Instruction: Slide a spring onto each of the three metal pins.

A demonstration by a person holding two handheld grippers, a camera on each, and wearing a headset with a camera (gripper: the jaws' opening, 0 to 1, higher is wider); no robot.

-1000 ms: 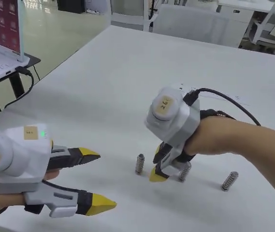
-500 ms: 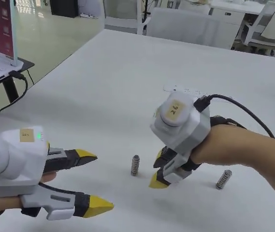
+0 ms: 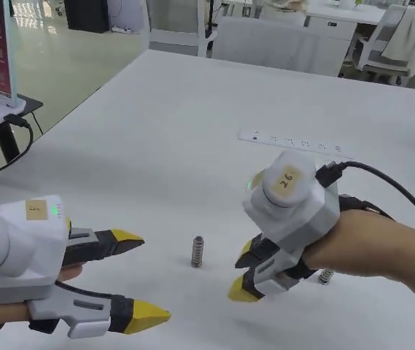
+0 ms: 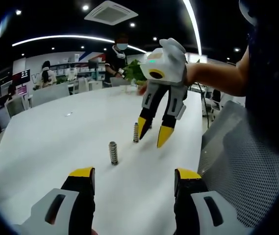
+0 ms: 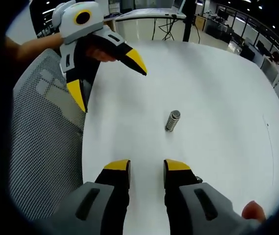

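Spring (image 3: 198, 251) is standing upright on the bench (image 3: 192, 109), presumably sleeving a hidden pin. The right hand-held gripper (image 3: 242, 273) is hovering beside it, jaws slightly apart and empty. The left hand-held gripper (image 3: 149, 275) is hanging clear, jaws wide.

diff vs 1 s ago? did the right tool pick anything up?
The right tool lifted up and back from the middle spring, empty, jaws a little apart; nothing was grabbed. The left tool stayed open and idle, and the spring nearer the left tool stands where it was on the table. The rest is head-camera shift.
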